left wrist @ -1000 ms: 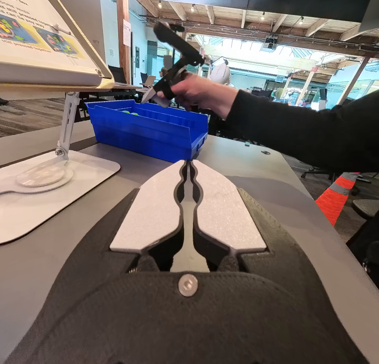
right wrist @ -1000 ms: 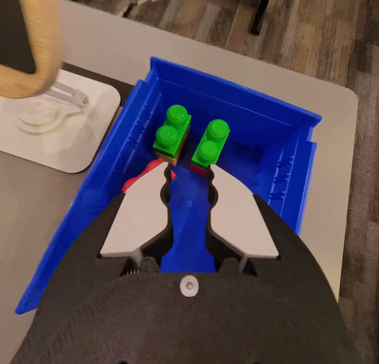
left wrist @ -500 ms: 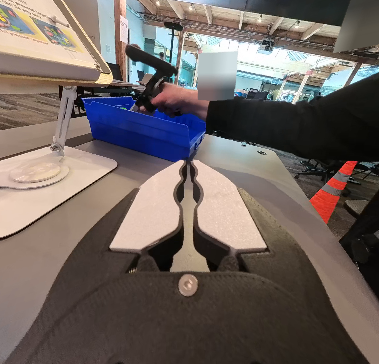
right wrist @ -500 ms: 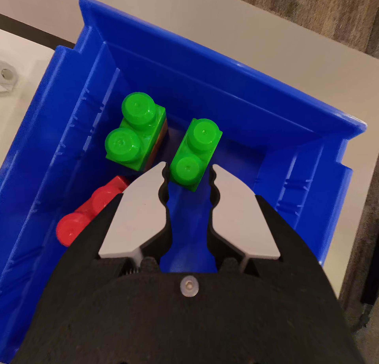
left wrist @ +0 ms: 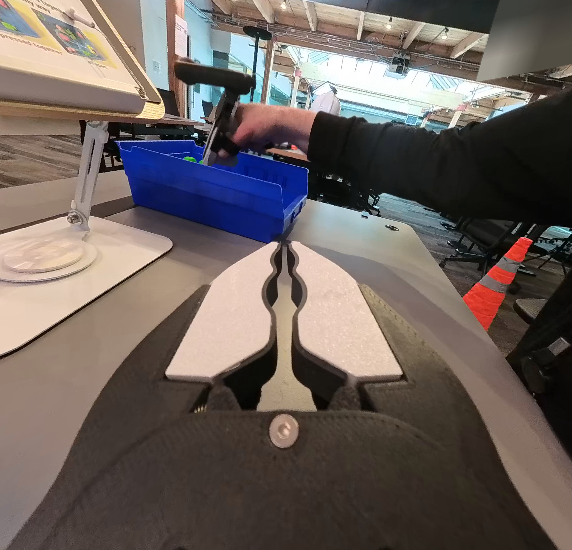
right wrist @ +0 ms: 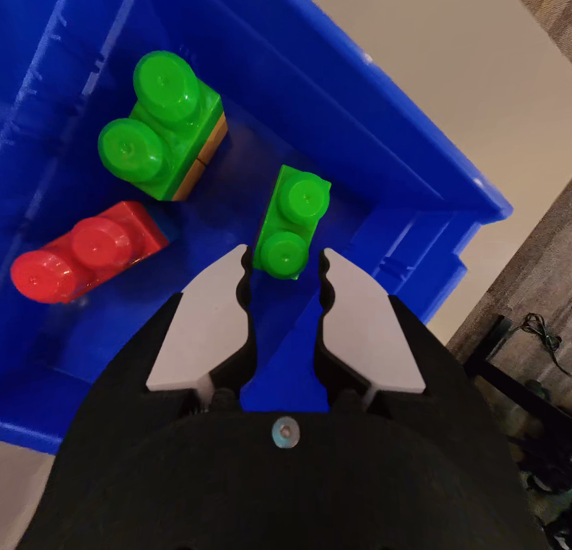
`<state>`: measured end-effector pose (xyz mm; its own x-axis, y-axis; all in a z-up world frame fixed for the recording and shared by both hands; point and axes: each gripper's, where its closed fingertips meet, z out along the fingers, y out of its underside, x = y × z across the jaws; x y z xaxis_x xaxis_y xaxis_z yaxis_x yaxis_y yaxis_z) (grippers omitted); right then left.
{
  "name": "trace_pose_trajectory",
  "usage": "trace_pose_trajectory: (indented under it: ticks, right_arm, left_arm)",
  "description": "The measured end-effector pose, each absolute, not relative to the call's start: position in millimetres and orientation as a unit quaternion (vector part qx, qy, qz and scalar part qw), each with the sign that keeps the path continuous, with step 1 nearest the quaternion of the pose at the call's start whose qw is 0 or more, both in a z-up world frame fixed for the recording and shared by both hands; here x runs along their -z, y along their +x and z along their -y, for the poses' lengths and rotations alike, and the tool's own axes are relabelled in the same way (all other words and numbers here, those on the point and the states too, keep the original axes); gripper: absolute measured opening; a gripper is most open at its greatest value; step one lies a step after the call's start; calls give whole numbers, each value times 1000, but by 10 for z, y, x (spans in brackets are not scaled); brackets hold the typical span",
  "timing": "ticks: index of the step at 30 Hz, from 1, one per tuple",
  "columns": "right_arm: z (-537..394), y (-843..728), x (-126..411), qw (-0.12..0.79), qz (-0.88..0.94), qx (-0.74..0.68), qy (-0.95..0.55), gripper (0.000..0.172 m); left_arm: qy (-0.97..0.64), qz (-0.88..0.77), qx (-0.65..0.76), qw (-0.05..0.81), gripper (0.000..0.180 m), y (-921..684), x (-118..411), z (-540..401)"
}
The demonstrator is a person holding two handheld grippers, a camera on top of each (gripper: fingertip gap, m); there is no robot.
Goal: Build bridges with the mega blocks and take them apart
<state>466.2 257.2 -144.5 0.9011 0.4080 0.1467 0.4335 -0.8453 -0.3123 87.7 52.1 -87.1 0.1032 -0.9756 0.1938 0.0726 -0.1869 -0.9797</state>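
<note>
a printed instruction sheet (left wrist: 46, 40) with coloured block diagrams and lines of text sits on a tilted white stand (left wrist: 83, 176) at the left of a grey table (left wrist: 356, 235); its plate-like base (left wrist: 93, 256) rests on the tabletop. no brand marks show on the blocks or the blue bin (left wrist: 216, 194). the left gripper (left wrist: 284, 247) lies low over the table, fingers pressed together with nothing between them, tips pointing at the bin's near corner. the right gripper (right wrist: 284, 256), held by a hand (left wrist: 272, 126) in a black sleeve, reaches down into the bin with fingers spread either side of a small green block (right wrist: 291, 222), a gap visible on the right side. a larger green block on a tan one (right wrist: 164, 126) and a red block (right wrist: 86, 250) lie further left in the bin. beyond the table: an open workspace with exposed timber ceiling beams (left wrist: 340, 15), hanging lamps, office chairs, patterned carpet and an orange traffic cone (left wrist: 498, 284).
</note>
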Motion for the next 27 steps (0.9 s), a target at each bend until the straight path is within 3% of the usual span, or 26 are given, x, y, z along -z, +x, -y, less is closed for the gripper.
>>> trace_pose_trajectory:
  ticks: [6, 12, 20, 27]
  right_arm:
    - [-2715, 4644, 1361, 153, 202, 4, -967, 48]
    - [-2779, 4602, 1581, 91, 220, -44, -970, 36]
    - [-2656, 4693, 1570, 22, 514, 59, -855, 36]
    - [-2687, 4750, 1567, 4, 660, 97, -745, 35]
  left_arm:
    - [-559, -407, 533, 487, 2, 907, 898, -527]
    - [-558, -414, 527, 488, 2, 909, 905, -511]
    - [-561, -415, 529, 484, 2, 915, 928, -523]
    - [-561, -421, 523, 485, 2, 929, 942, -516]
